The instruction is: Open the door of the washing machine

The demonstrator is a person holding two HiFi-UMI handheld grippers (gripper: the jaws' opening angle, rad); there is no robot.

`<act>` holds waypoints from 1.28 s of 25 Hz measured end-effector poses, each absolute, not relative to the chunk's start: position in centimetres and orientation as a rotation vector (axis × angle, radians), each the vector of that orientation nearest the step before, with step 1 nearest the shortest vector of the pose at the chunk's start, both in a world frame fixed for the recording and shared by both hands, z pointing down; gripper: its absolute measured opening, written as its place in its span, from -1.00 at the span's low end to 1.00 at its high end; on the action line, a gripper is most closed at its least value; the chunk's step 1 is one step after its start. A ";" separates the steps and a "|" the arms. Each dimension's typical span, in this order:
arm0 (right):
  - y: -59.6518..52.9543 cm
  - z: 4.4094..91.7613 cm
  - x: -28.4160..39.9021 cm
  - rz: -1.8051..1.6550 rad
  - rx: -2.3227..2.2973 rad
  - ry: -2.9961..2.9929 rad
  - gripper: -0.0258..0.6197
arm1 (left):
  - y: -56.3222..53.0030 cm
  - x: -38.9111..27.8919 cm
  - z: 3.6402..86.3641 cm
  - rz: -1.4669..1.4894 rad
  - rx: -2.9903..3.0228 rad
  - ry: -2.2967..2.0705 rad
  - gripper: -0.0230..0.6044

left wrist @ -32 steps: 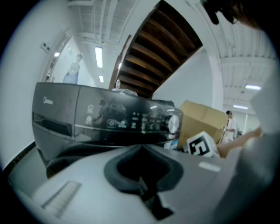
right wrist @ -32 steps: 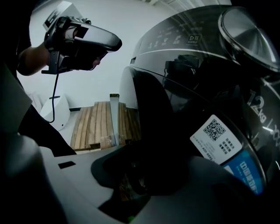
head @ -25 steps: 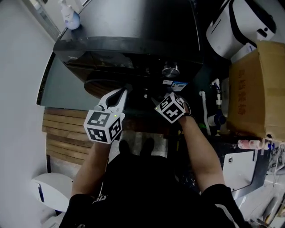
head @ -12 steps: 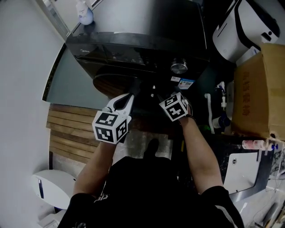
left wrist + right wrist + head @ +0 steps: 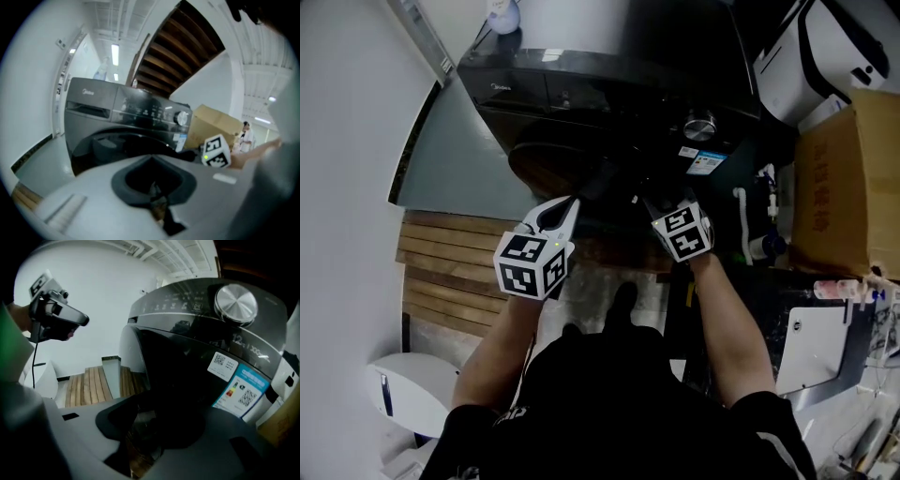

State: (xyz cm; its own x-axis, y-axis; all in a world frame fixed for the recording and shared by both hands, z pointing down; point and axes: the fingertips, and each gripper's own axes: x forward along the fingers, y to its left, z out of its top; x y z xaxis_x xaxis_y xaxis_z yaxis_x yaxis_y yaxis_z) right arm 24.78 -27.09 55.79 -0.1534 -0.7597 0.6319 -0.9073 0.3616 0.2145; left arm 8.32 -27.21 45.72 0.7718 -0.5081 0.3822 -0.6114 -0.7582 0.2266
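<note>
The dark front-loading washing machine (image 5: 609,84) stands ahead, and its round glass door (image 5: 558,169) appears to stand a little out from the front. My right gripper (image 5: 642,197) points at the door's right edge, below the silver knob (image 5: 700,125). Its jaws have just been opening. In the right gripper view the right gripper (image 5: 140,437) shows a gap, with the dark door (image 5: 178,376) close ahead and nothing pinched. My left gripper (image 5: 570,202) is shut and empty just below the door. In the left gripper view the left gripper (image 5: 157,204) faces the door (image 5: 126,145).
A cardboard box (image 5: 844,187) and a white appliance (image 5: 825,47) stand at the right of the machine. Wooden slats (image 5: 450,291) cover the floor at the left, beside a white wall. A bottle (image 5: 503,14) sits on the machine's top. The person's legs are below.
The head view has shifted, so the machine sits higher and further right. The right gripper has moved right along the door's edge. The left gripper has dropped slightly below the door.
</note>
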 end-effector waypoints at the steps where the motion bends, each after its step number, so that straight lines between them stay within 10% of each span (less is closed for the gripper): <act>1: -26.2 55.9 23.8 0.282 1.465 -1.977 -0.41 | -27.2 8.0 45.8 0.429 2.624 -0.862 -0.90; 32: -11.5 55.9 -1.0 0.470 1.306 -2.144 -0.42 | -14.6 -6.6 48.8 0.395 2.547 -0.811 -0.40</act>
